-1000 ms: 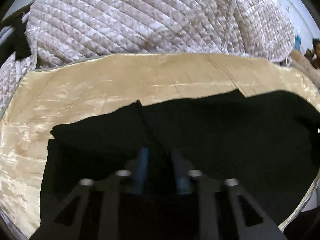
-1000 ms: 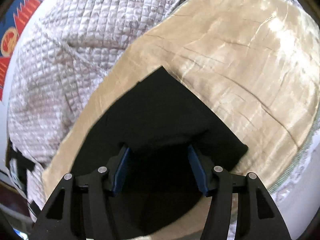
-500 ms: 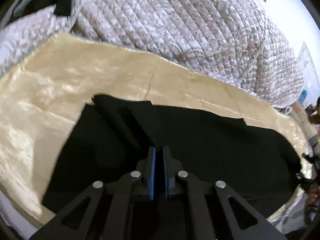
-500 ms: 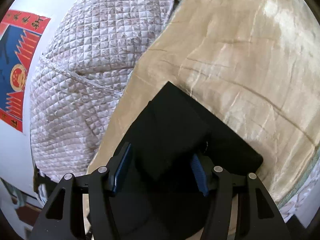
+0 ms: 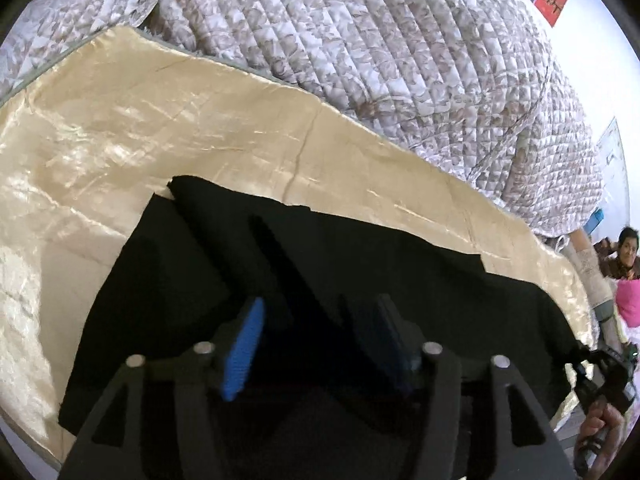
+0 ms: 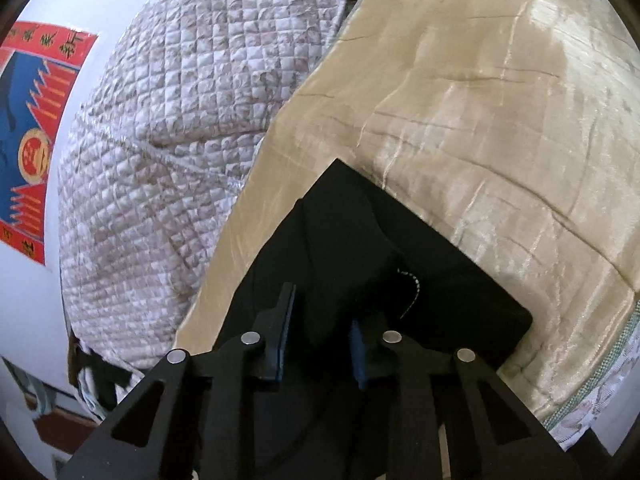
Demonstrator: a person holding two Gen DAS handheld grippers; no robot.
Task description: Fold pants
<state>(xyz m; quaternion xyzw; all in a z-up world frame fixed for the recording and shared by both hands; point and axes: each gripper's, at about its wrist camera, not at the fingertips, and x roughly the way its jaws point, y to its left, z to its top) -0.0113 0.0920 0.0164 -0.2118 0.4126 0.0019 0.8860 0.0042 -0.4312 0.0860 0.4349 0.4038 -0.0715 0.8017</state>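
Black pants [image 5: 400, 280] lie partly folded on a gold satin sheet [image 5: 120, 140]. My left gripper [image 5: 316, 320] hovers low over the middle of the pants. Its jaws are opening, and the blue pads [image 5: 244, 344] stand apart with cloth under them, not pinched. In the right wrist view the pants' squared end [image 6: 440, 272] points to the far right. My right gripper [image 6: 320, 336] is closing on a raised fold of the black cloth, which fills the gap between its pads. A thin white thread [image 6: 412, 284] lies on the cloth just beyond.
A quilted grey-white blanket [image 5: 400, 60] is piled behind the sheet [image 6: 480, 100]. A red and blue poster [image 6: 32, 120] hangs on the wall. A hand [image 5: 600, 428] holding the other gripper and a seated person [image 5: 624, 252] show at the right edge.
The left jaws, shut on a pants fold in both earlier frames, now stand apart, and the left view has rolled and slid sideways. The right jaws have narrowed from wide onto the fold.
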